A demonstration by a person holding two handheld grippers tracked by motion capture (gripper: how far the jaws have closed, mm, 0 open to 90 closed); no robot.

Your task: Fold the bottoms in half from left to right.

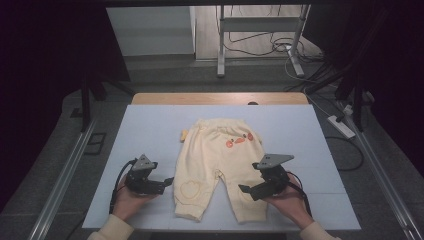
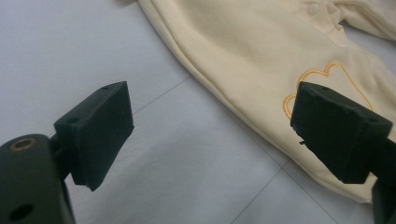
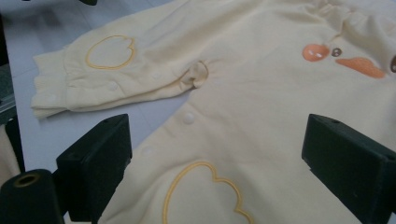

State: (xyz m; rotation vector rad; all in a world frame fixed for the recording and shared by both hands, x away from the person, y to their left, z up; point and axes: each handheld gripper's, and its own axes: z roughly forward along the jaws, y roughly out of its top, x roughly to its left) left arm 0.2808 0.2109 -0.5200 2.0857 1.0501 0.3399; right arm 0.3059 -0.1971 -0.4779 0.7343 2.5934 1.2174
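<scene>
Left tongs (image 1: 167, 182) held in the left hand (image 1: 131, 201), black hard plastic, blocky square pads, jaws spread wide, nothing between them; they sit just beside the outer edge of the left trouser leg, over bare mat. In the left gripper view one pad is over the mat, the other over the leg near a stitched outline.

One pair of baby trousers (image 1: 216, 165), pale yellow, soft knit, lying flat in the middle of the worktop (image 1: 150, 98), waist away from the person, two legs pointing toward them. Elastic gathered waist, ribbed cuffs, row of small round snaps along the inner legs. Two orange-yellow stitched heart-like outlines, one per knee. Orange patches near the waist. The worktop is wood-edged with one smooth light grey mat (image 1: 150, 130) on it, faint seam lines.

Right tongs (image 1: 243, 190) in the right hand (image 1: 290, 200), same black plastic, jaws wide apart, empty, over the lower right trouser leg.
</scene>
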